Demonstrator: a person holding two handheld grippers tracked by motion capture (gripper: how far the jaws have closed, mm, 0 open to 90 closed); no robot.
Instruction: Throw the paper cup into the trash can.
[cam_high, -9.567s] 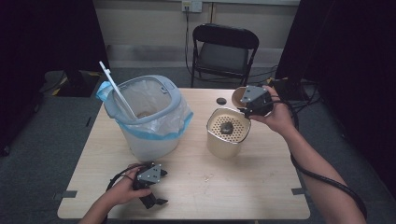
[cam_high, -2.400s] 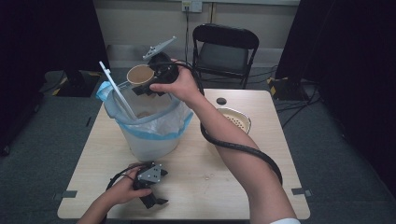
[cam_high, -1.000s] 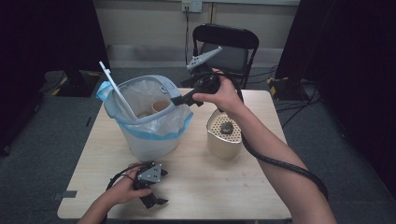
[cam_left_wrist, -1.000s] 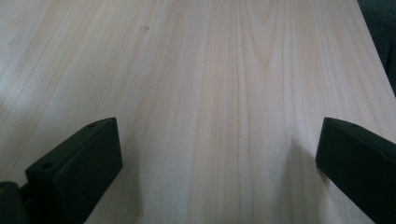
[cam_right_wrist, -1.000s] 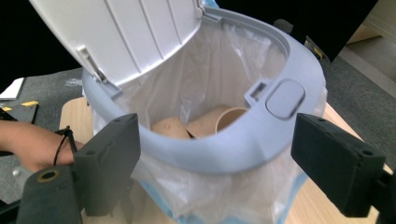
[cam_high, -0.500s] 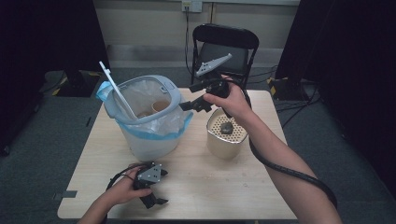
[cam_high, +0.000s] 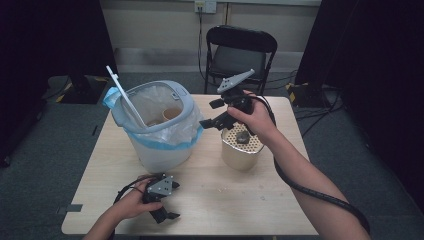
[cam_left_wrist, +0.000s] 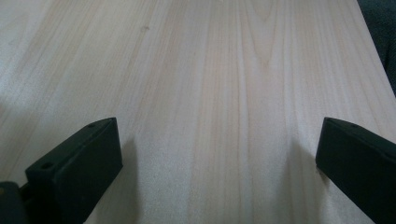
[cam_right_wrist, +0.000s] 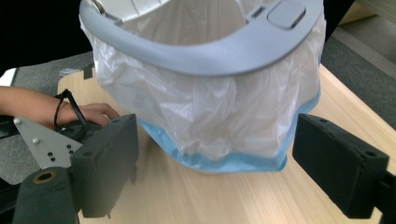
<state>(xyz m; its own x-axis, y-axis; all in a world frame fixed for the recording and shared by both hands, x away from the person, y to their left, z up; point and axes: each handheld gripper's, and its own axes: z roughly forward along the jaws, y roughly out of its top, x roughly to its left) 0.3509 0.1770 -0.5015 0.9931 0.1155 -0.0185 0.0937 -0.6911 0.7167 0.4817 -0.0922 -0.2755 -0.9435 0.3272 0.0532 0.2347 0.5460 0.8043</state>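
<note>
Cup (cam_high: 171, 113) now lies inside the lined bin (cam_high: 162, 150), dropped by the right gripper (cam_high: 212, 114), whose jaws have opened wide and empty, freeing it for the next scrap.

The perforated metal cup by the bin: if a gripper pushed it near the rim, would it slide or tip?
The metal cup stands upright on the table, taller than it is wide, so a push near the rim would probably tip it. Its shiny wall looks thin, likely light, and smooth enough to slip between pads. The dark lump on its perforated top would probably roll off.
</note>
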